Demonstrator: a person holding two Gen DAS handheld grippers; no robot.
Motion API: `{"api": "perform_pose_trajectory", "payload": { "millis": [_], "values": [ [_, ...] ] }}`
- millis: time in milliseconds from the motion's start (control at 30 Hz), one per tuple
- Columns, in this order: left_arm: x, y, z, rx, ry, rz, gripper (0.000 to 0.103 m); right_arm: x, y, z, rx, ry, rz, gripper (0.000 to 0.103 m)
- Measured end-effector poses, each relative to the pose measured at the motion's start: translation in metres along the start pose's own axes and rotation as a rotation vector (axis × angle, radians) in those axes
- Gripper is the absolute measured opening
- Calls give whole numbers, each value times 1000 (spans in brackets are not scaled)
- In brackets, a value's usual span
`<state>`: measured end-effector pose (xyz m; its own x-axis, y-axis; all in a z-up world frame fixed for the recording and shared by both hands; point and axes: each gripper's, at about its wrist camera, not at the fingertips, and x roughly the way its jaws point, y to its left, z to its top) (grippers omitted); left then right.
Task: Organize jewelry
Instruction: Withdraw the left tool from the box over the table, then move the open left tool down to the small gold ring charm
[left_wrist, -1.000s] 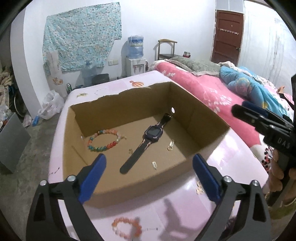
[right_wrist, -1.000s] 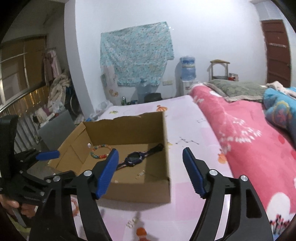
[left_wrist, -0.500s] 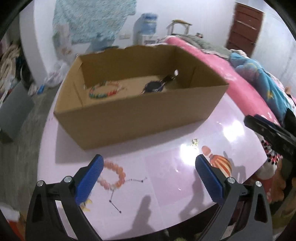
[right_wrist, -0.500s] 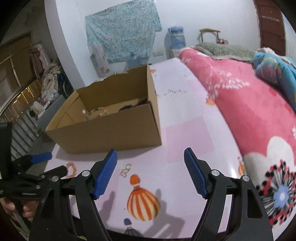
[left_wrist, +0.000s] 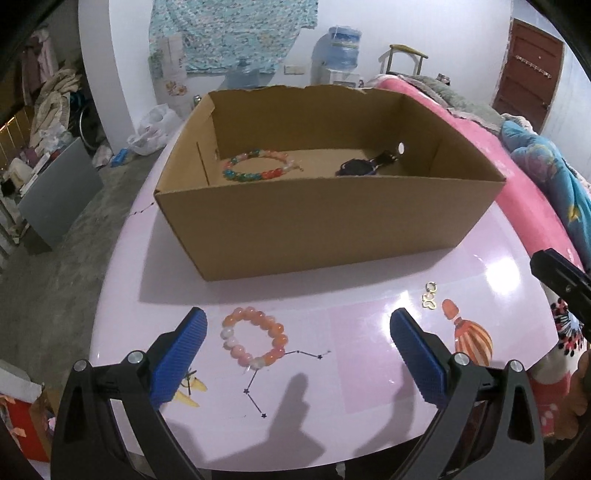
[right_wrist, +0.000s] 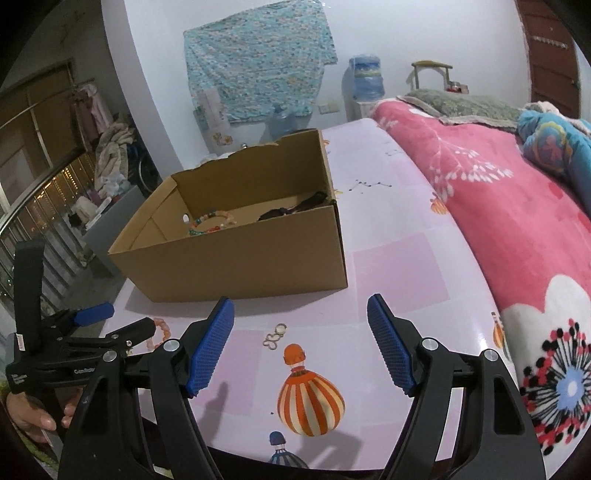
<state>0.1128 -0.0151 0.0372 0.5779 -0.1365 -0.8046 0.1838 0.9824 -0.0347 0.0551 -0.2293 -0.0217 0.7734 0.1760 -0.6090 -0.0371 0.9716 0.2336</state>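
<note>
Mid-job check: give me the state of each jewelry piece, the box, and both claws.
Cardboard box: open-topped, upright on table.
Multicolour bead bracelet: inside box.
Watch: inside box.
Orange bead bracelet: on table, outside box.
Small gold pieces: on table, outside box.
Left claw: open, empty.
Right claw: open, empty.

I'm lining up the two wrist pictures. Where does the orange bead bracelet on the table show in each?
Left wrist: orange bead bracelet lies lower centre, between the open blue pads.
Right wrist: only part of the bracelet shows at lower left, behind the left gripper.
Shared landmark: the cardboard box.
</note>
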Motion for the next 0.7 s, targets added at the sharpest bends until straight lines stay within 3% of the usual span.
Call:
{"api": "perform_pose_trajectory", "payload": {
  "millis": [700],
  "values": [
    [11, 4, 3, -2, 50, 36, 97, 8, 5, 0, -15, 26, 14, 71]
  ]
}}
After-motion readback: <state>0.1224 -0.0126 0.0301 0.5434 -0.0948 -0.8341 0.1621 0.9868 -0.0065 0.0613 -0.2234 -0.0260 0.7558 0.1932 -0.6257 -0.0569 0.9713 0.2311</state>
